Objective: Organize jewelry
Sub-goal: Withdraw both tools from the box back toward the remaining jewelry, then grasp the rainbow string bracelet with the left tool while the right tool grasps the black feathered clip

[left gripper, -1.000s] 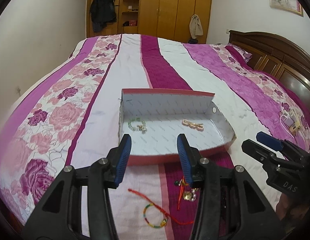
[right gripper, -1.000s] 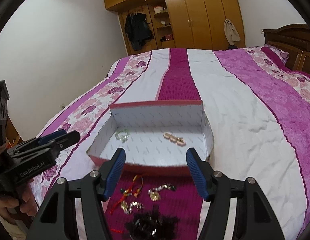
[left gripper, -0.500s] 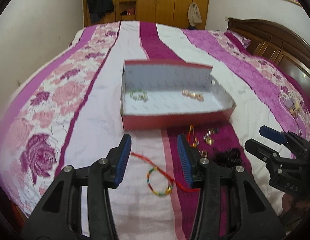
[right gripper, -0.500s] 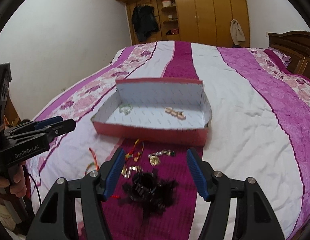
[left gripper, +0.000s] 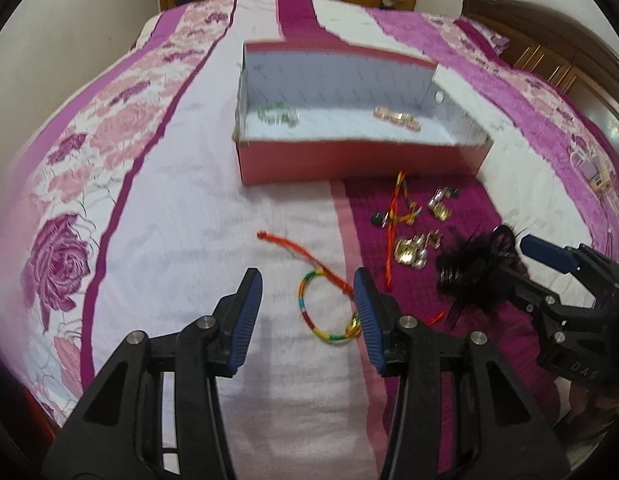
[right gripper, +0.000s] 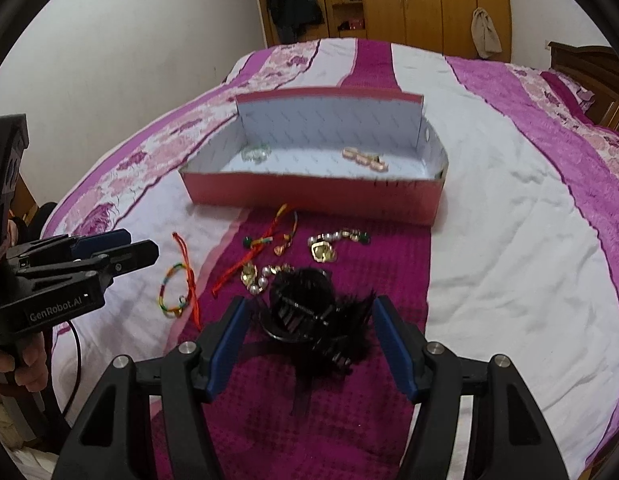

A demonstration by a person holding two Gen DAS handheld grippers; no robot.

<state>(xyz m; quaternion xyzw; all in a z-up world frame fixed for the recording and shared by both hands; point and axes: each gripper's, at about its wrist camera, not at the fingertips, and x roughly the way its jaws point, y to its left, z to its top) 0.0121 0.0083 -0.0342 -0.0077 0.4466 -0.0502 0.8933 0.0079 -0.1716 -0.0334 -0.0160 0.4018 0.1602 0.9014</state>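
Two grippers hang over a striped bedspread (left gripper: 213, 216), both with jaws apart and holding nothing. Between the left gripper's (left gripper: 308, 304) blue pads lies a rainbow cord bracelet (left gripper: 323, 308) with a red tail and gold charm. The right gripper (right gripper: 305, 334) frames a black feathered hair clip (right gripper: 309, 312). Gold and pearl pieces (right gripper: 323, 250) lie scattered near the red box (right gripper: 309, 196), which holds two pieces on its pale floor.

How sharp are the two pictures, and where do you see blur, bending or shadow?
Left wrist view: the box and the pieces inside it are smeared, the left gripper is sharp, and the fisheye bends the bed into a dome. Right wrist view: the box rim is softly blurred, the black hair clip is dark with little detail, and the corners are black.
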